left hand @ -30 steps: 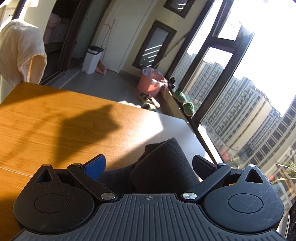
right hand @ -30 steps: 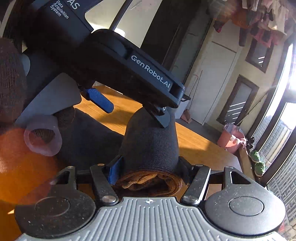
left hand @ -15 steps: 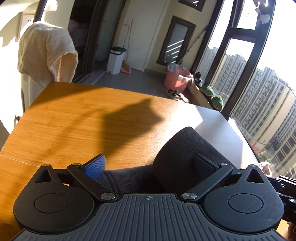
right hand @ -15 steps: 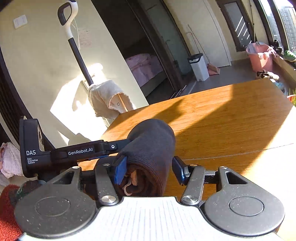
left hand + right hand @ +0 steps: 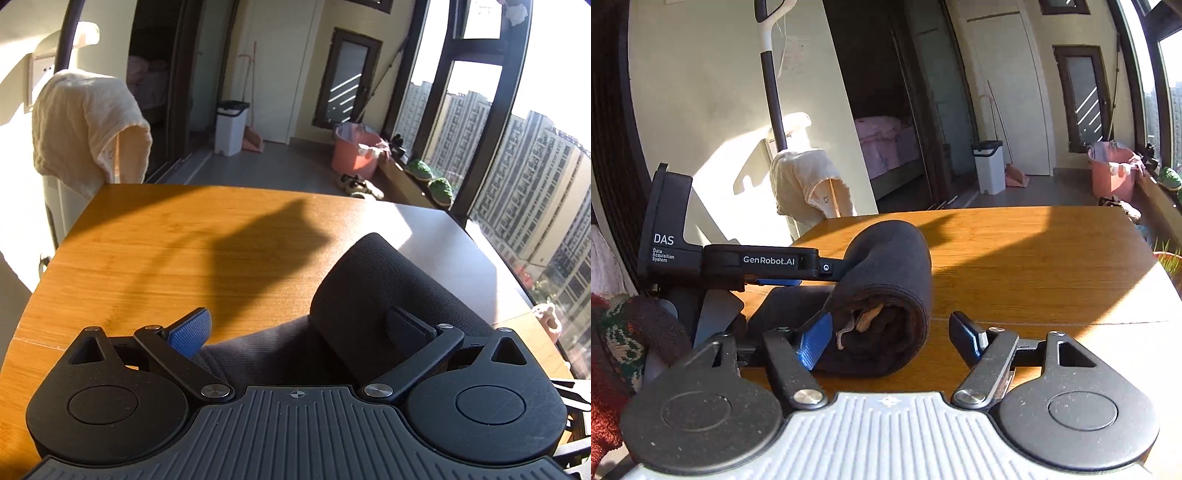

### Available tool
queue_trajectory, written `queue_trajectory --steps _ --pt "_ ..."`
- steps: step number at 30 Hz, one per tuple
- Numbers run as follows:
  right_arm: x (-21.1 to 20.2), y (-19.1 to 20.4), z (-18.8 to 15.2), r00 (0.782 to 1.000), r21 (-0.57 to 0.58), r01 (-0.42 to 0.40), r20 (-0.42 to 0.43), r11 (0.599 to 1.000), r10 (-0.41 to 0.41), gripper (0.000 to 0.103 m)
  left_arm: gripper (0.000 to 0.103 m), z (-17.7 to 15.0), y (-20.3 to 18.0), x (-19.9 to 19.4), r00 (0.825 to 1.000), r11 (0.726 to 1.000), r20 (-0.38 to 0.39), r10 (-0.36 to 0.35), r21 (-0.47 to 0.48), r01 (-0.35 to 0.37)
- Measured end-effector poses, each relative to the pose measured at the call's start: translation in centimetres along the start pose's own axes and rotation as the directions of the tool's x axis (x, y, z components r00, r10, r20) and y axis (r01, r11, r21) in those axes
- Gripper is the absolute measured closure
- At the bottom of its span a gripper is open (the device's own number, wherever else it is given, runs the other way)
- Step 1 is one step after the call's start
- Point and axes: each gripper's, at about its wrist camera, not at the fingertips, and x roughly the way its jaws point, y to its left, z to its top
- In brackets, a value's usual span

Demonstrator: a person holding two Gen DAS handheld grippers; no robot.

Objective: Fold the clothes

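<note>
Right gripper (image 5: 890,338) jaws opening; were clamped on dark rolled garment (image 5: 882,295) half second ago. Roll now down on table (image 5: 1034,266), touching my left pad, clear gap to right pad. Left gripper (image 5: 299,326) jaws wide, not pinching; garment between them, roll leaning on right finger. Judgement: roll finished and released, next is withdrawing.

Counts: 1 rolled dark garment (image 5: 886,295) on 1 wooden counter (image 5: 1034,266). 2 tools: left tool (image 5: 299,325), right tool (image 5: 890,334). 1 cream towel (image 5: 85,129), 1 white bin (image 5: 231,127), 1 pink bucket (image 5: 354,155), 2 green plants (image 5: 430,177) by window.
</note>
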Motion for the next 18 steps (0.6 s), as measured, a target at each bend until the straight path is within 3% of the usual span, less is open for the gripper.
queue_trajectory --steps 2,4,6,7,10,12,14,16,17,18 --pt "-0.7 -1.1 1.1 0.998 0.06 -0.015 0.056 0.998 0.011 0.028 0.0 -0.3 0.6 0.2 1.0 1.0 -0.003 -0.012 -0.026 0.012" --pt "0.3 -1.7 1.9 0.998 0.102 -0.037 0.052 0.994 0.032 0.028 0.0 -0.4 0.5 0.2 1.0 1.0 0.002 -0.013 -0.025 0.013" --pt "2.5 -1.2 1.8 1.0 0.062 -0.022 -0.001 0.998 0.022 0.037 0.0 -0.4 0.6 0.2 1.0 0.999 0.002 -0.029 -0.042 0.029" --pt "3.5 -0.9 1.7 0.999 0.042 -0.015 -0.028 0.999 0.016 0.055 0.0 -0.2 0.9 0.0 0.999 0.997 0.006 -0.042 -0.067 0.042" --pt "4.2 3.1 1.2 0.998 -0.19 0.046 -0.024 0.981 -0.051 0.058 0.001 0.3 2.3 -1.2 0.996 0.986 0.036 -0.078 -0.147 0.082" --pt "4.3 6.1 0.5 0.996 -0.365 0.086 -0.001 0.927 -0.093 0.058 0.001 0.8 3.0 -2.3 0.994 0.981 0.06 -0.089 -0.167 0.098" --pt "4.2 9.2 -1.3 0.99 -0.558 0.137 0.054 0.818 -0.129 0.058 0.0 1.5 3.2 -3.2 0.991 0.979 0.072 -0.109 -0.164 0.12" --pt "4.1 11.0 -2.6 0.989 -0.661 0.149 0.094 0.735 -0.116 0.058 0.0 1.9 2.8 -3.5 0.989 0.98 0.077 -0.125 -0.145 0.136" --pt "4.0 11.3 -2.8 0.99 -0.675 0.143 0.098 0.724 -0.105 0.056 0.0 2.0 2.3 -3.4 0.991 0.985 0.073 -0.116 -0.121 0.124" --pt "3.7 11.1 -2.6 0.992 -0.658 0.122 0.09 0.743 -0.083 0.055 0.0 2.1 1.8 -3.1 0.993 0.99 0.066 -0.094 -0.095 0.1"
